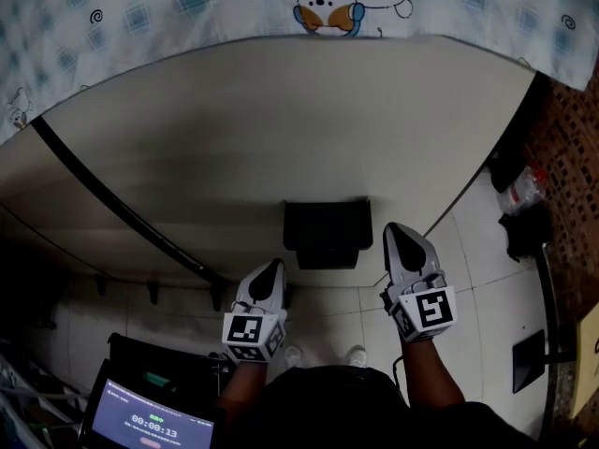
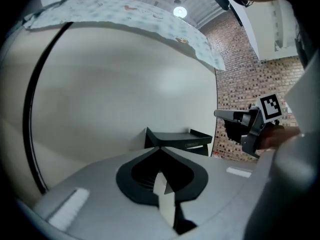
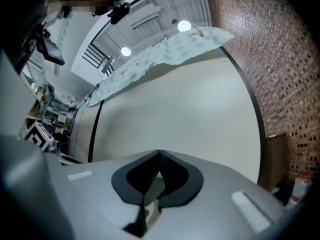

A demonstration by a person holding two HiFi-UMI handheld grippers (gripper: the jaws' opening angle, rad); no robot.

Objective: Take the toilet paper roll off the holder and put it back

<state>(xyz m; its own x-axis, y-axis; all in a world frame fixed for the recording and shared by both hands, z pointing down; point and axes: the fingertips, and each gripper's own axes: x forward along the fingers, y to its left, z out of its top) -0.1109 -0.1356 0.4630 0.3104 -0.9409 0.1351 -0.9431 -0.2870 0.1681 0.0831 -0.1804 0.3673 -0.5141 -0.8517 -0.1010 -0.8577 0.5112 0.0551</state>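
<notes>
A: What does everything rest on?
B: A pale tiled floor (image 1: pixel 482 283). A plastic bottle (image 1: pixel 522 188) sits on it close to the brick wall (image 1: pixel 571 148), with a dark bundle (image 1: pixel 530 230) just beside it. A flat black plate (image 1: pixel 530 361) lies nearer the person.
A: Anything else on the tiles?
B: The person's white shoes (image 1: pixel 356 354). Higher up, a black holder (image 1: pixel 328 224) with a flat top juts from the cream wall (image 1: pixel 281 129).

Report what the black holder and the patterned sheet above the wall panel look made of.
Black holder: probably metal or hard plastic with a matte finish; thin straight edges, no shine. Patterned sheet: seemingly soft cloth or plastic film; printed checks and a cartoon, wavy hanging edge.
</notes>
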